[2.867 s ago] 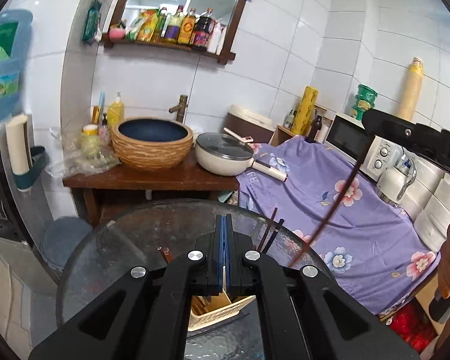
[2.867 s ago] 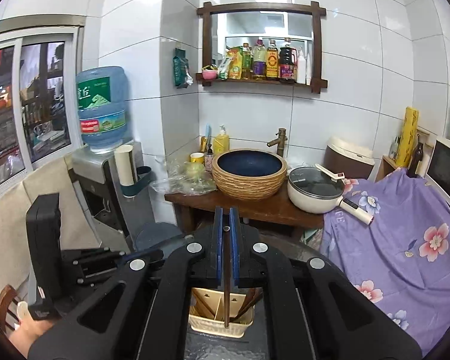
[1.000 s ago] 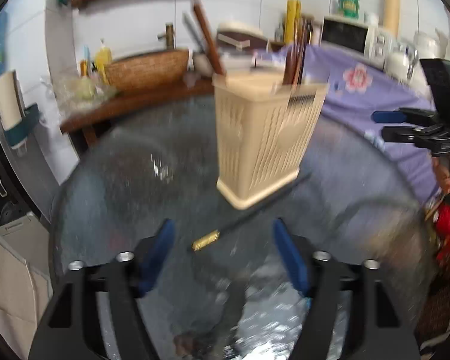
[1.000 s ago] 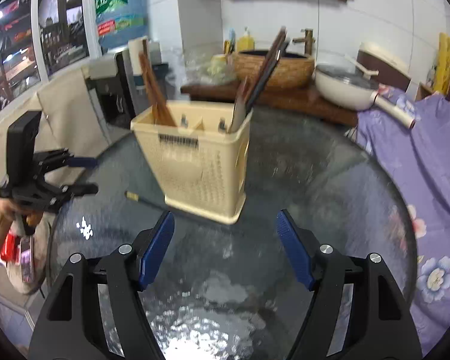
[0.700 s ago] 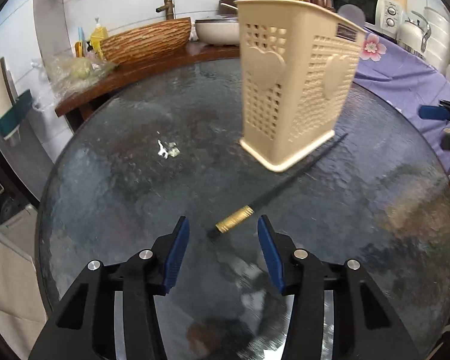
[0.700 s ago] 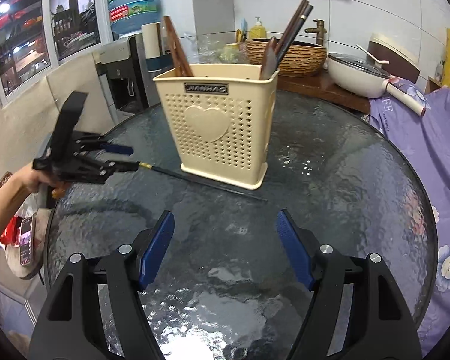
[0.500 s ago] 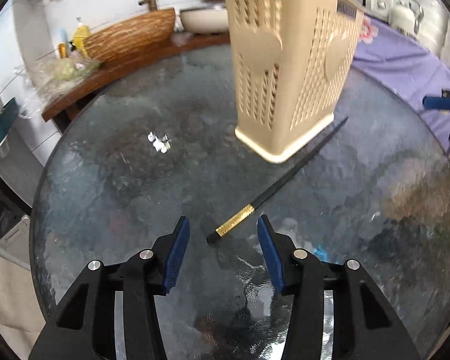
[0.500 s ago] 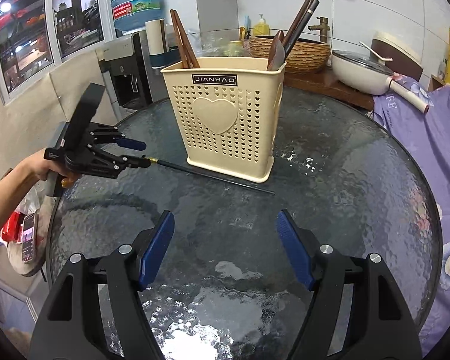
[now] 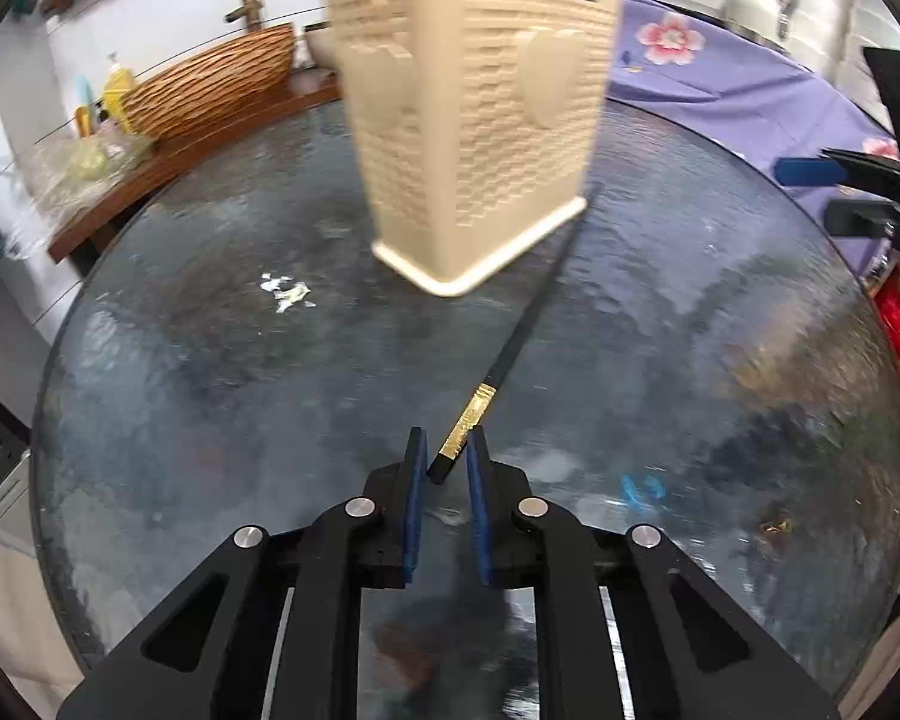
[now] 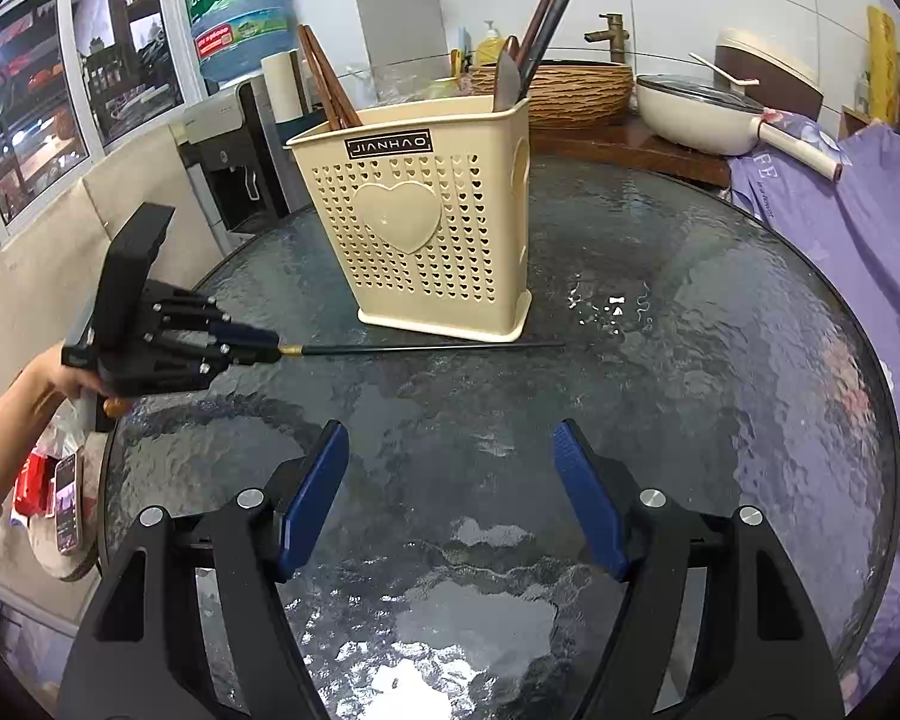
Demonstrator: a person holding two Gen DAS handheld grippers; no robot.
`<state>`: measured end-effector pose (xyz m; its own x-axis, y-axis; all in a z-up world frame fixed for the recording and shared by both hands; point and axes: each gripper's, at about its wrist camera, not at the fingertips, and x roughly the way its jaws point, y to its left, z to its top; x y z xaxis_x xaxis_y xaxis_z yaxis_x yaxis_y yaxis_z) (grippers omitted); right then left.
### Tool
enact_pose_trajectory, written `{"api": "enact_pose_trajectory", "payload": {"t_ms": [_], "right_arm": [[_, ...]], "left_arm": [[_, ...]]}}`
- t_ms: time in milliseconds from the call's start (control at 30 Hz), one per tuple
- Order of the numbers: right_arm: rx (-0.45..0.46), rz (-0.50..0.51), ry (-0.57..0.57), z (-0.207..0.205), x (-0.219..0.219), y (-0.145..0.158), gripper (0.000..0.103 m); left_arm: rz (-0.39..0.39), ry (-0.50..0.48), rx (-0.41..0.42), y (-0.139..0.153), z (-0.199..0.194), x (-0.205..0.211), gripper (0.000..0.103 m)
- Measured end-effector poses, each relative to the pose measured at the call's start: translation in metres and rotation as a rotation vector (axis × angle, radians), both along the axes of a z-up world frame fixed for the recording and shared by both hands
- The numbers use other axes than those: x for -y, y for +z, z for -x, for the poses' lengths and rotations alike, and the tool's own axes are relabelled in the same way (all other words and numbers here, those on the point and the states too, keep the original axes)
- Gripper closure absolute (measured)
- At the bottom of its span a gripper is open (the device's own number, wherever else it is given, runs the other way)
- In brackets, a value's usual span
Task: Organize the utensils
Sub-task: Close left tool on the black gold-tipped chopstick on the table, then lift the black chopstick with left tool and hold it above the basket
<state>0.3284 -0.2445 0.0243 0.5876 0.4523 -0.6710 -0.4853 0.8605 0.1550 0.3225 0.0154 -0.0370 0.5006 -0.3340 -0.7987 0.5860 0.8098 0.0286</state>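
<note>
The left gripper (image 9: 444,468) is closing its jaws, wide a second ago, around the gold-banded end of the black chopstick (image 9: 525,324) lying on the glass counter (image 9: 210,360) beside the cream perforated plastic utensil basket (image 9: 474,114); pickup is imminent. The right gripper (image 10: 450,492) is hovering wide, empty.

We see the utensil basket (image 9: 474,114) motion-blurred, its top cropped by the frame edge; chopstick (image 9: 528,324) butt sits between closing jaws, contact unclear.
</note>
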Motion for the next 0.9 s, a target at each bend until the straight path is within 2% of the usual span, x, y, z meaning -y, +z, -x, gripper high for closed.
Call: {"api": "enact_pose_trajectory", "payload": {"t_ms": [133, 300, 500, 700, 900], "right_arm": [[0.01, -0.029, -0.013, 0.008, 0.004, 0.003, 0.032], [0.025, -0.044, -0.02, 0.019, 0.01, 0.009, 0.032], [0.052, -0.063, -0.038, 0.033, 0.019, 0.018, 0.032], [0.071, -0.069, -0.035, 0.041, 0.02, 0.026, 0.032], [0.08, -0.066, -0.047, 0.042, 0.022, 0.032, 0.032]], "left_arm": [[-0.03, -0.052, 0.032, 0.0, 0.023, 0.017, 0.094], [-0.021, -0.046, 0.076, 0.007, 0.047, 0.026, 0.095], [0.138, -0.003, 0.21, 0.063, 0.079, 0.014, 0.095], [0.246, 0.047, 0.334, 0.121, 0.092, 0.012, 0.095], [0.324, 0.082, 0.369, 0.15, 0.081, 0.016, 0.096]]}}
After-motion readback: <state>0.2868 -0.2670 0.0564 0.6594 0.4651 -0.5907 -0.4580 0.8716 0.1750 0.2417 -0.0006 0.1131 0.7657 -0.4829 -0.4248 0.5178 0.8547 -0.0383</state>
